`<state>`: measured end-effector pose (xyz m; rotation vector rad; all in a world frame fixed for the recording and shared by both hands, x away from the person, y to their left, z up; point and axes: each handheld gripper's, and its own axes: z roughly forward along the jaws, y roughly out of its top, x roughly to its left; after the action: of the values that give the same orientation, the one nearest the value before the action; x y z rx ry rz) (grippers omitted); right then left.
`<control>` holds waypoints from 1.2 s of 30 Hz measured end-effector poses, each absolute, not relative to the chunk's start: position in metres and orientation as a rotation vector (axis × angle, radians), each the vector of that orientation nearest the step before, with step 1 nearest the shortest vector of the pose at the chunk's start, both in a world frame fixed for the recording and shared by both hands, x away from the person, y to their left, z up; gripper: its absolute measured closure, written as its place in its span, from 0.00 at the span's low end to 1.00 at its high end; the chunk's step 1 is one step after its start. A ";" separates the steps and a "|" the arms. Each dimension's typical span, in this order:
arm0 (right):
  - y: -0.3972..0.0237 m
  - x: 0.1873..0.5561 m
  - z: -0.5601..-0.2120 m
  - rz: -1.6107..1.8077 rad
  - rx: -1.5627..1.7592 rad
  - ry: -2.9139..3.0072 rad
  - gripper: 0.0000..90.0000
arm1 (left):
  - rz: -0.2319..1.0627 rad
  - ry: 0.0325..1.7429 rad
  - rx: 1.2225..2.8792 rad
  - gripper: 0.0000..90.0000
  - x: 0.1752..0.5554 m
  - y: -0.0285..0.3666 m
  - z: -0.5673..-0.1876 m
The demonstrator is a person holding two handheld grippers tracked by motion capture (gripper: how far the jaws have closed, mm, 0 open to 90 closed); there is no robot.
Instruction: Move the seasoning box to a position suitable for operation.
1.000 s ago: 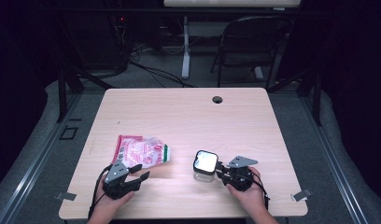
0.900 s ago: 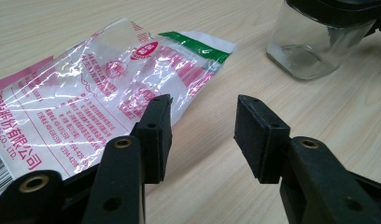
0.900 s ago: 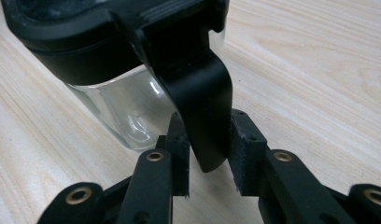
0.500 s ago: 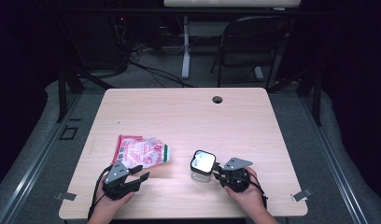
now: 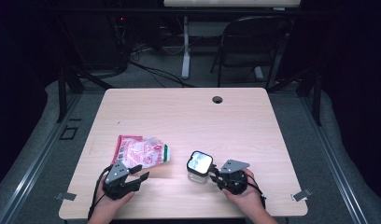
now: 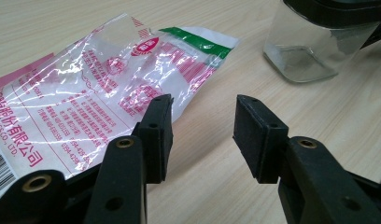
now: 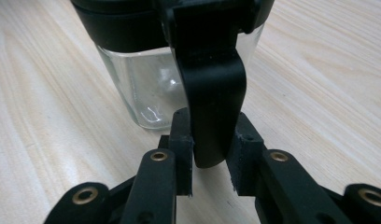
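A small clear glass jar [image 5: 198, 173] [image 7: 142, 93] with a black lid stands near the table's front edge, right of centre. Its black lid latch [image 7: 212, 93] hangs down between the pads of my right gripper [image 5: 215, 173] [image 7: 211, 154]. The jaws have just been closing and now pinch the latch. A flat clear plastic bag [image 5: 142, 150] [image 6: 86, 93] with pink print and a green strip lies to the left. My left gripper [image 5: 139, 171] [image 6: 202, 126] is open low over the table at the bag's near corner, with one pad over the bag's edge. The jar [image 6: 310, 51] stands beyond it.
The wooden table [image 5: 188, 116] has a round cable hole [image 5: 217, 99] at its far edge. A folding chair [image 5: 254, 42], a desk leg and cables stand on the floor behind the table.
The right gripper and the jar have shifted a little to the left. The left gripper and the bag have stayed where they were.
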<state>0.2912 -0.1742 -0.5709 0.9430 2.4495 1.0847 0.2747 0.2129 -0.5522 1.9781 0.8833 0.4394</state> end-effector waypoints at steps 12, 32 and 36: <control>-0.158 0.282 -0.571 1.137 0.782 2.530 0.82 | 0.443 0.892 1.981 0.62 0.275 0.213 -0.553; -0.171 0.293 -0.573 1.200 0.952 2.482 0.78 | 0.446 0.895 1.992 0.62 0.275 0.213 -0.553; -0.174 0.295 -0.573 1.212 0.992 2.459 0.76 | 0.439 0.887 1.998 0.62 0.275 0.213 -0.552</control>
<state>0.2946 -0.1742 -0.5728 0.9923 2.4587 1.2116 0.2752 0.2129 -0.5522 1.9975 0.8872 0.4386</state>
